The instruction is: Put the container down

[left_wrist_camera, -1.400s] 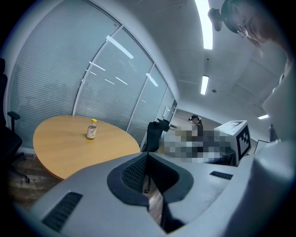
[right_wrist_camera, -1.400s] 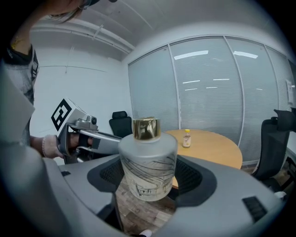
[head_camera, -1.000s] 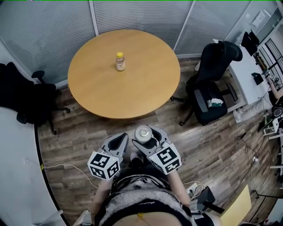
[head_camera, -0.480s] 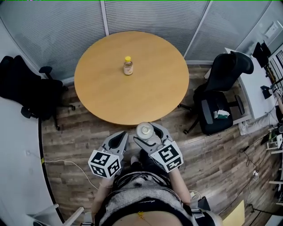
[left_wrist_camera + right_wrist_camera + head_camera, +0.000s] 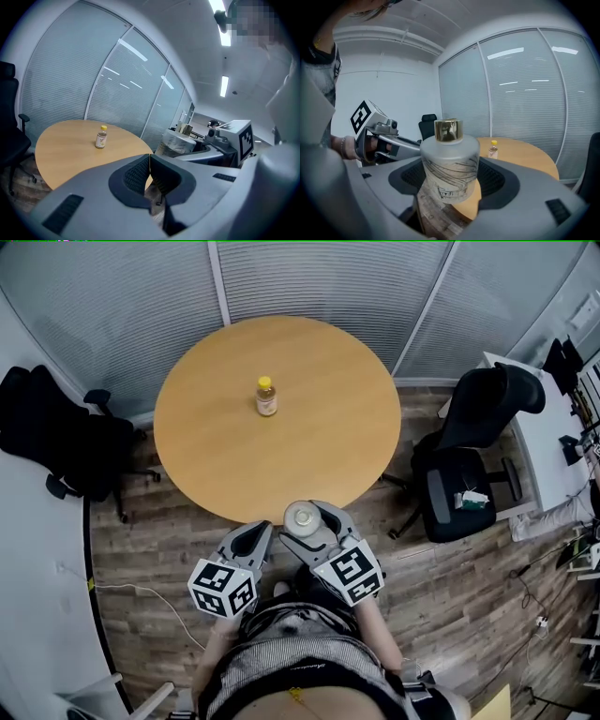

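Right gripper (image 5: 304,519) clamps the frosted container (image 5: 450,161) upright at the near edge of the table (image 5: 319,437), probably lining up the set-down. Left gripper (image 5: 149,165) is pinched closed, empty.

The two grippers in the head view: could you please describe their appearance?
Both the left gripper and right gripper have grey moulded jaws with dark ribbed pads, each carrying a white cube with black square markers. The person's top is grey.

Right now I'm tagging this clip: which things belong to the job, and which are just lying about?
Job: frosted container, clamped in right gripper; round table, likely put-down spot.
Lying about: small yellow-capped bottle; office chairs; left gripper, shut, empty.
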{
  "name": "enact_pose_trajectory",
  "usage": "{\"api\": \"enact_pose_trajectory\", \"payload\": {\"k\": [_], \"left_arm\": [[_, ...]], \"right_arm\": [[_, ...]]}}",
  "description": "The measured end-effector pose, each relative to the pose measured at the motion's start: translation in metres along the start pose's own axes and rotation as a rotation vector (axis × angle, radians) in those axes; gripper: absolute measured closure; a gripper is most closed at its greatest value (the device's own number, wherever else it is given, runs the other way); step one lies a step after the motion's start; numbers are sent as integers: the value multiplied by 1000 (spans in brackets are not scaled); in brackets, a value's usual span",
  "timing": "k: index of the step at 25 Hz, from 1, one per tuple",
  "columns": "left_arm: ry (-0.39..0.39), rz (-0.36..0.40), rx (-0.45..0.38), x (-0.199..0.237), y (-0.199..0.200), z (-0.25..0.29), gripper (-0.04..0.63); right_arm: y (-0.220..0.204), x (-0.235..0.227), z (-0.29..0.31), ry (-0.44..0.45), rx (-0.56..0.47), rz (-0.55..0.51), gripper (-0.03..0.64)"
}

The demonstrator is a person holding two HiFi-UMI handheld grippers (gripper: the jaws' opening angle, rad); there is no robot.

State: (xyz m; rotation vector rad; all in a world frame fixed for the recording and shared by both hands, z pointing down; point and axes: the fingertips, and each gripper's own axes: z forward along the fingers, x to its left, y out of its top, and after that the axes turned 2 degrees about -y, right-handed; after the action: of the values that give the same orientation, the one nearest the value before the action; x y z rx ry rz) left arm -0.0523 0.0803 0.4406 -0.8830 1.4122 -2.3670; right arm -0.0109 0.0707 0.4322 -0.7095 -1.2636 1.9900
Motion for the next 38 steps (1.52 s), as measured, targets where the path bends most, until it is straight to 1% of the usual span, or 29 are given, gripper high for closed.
{"api": "enact_pose_trajectory", "payload": {"k": [6,9,16,28,31,34,38], "left_arm": [[24,3,-4,-3,12,25,574],[34,0,-11,-5,16,34,574],[73,-14,-16,-8,17,47,574],[168,-52,-43,-12,12,61,574],[176,-63,-52,-14,11,64,574],[182,-59,-48,-14,11,66,574],[191,-59,-58,-10,15,65,574]], "right_arm": [[0,-31,-2,12,5,-21,272],[4,-41,-1,31,-3,-31,272],[9,-53,2,78,-12,-60,272],[9,-70,2,155,-18,-80,272],[5,-75,2,160,-9,-93,272],[8,-75,1,170,-17,-82,272],[6,-77,2,159,-12,-80,272]]}}
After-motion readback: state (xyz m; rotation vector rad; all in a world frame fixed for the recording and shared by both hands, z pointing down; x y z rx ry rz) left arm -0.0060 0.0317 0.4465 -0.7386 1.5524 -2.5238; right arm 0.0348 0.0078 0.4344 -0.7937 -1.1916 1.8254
